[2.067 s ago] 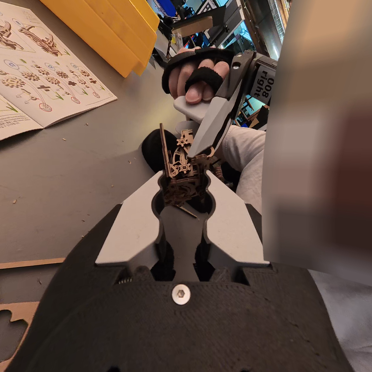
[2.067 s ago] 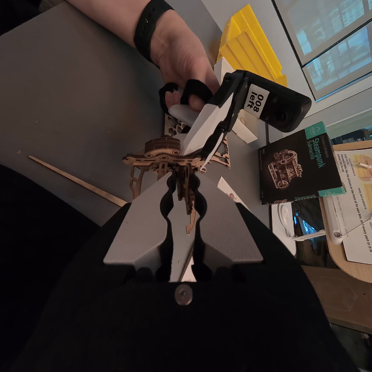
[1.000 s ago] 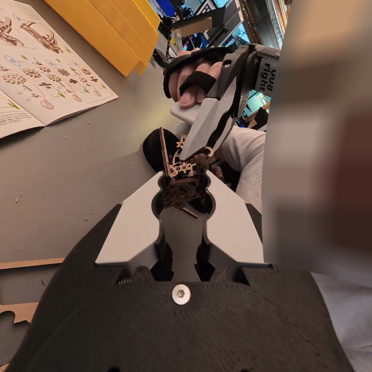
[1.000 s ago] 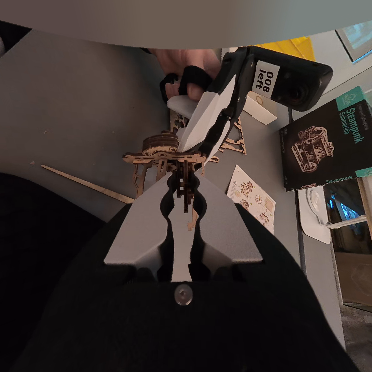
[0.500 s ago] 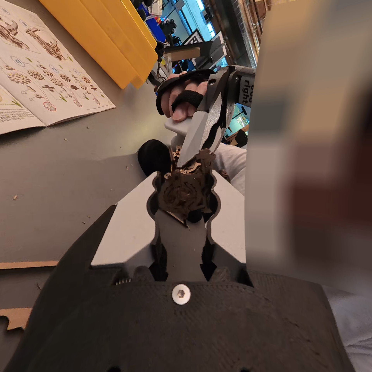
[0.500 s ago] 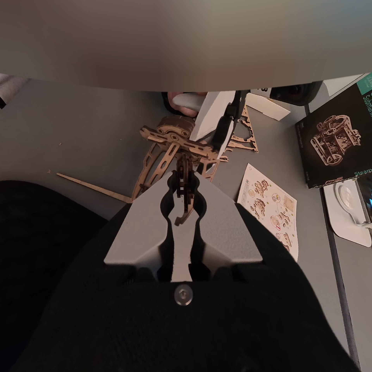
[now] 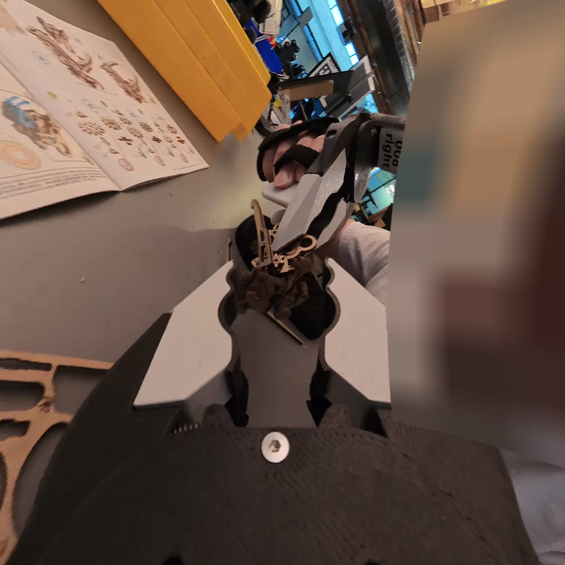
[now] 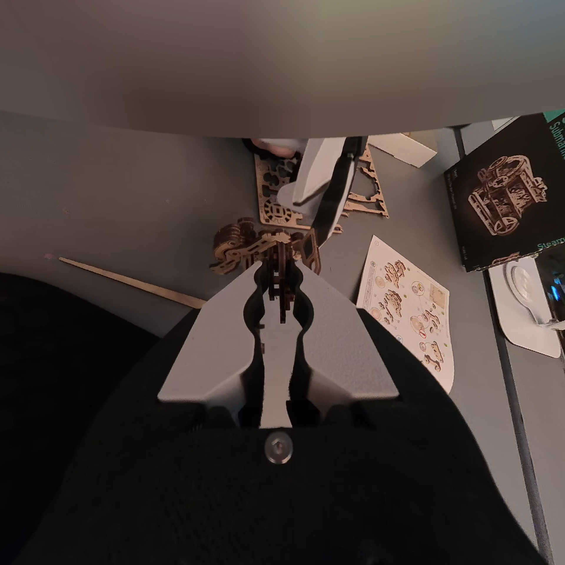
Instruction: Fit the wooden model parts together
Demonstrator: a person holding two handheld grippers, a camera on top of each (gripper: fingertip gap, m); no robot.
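A small brown wooden model [image 8: 244, 247] of laser-cut gears and frames is held between both grippers above the grey table [image 8: 122, 198]. My right gripper [image 8: 278, 266] is shut on a thin upright part of it. My left gripper [image 7: 279, 266] is shut on the model's darker gear cluster [image 7: 269, 290]. In the left wrist view the right gripper [image 7: 279, 244] comes in from above, its fingers pinching the lighter top pieces. In the right wrist view the left gripper [image 8: 321, 241] reaches the model's right end from above. A hand [image 7: 287, 165] holds the right gripper.
An open instruction booklet [image 7: 91, 122] and yellow bins [image 7: 198, 61] lie at the left. A cut-out wooden sheet [image 7: 24, 397] is near. Below the model are a fret sheet [image 8: 275, 195], a thin wooden strip [image 8: 131, 281], a leaflet [image 8: 406, 315] and a black box [image 8: 504, 189].
Both grippers have kept their hold while the model was turned and tilted. The right wrist view now looks more steeply down at the table, and the left gripper sits higher in it.
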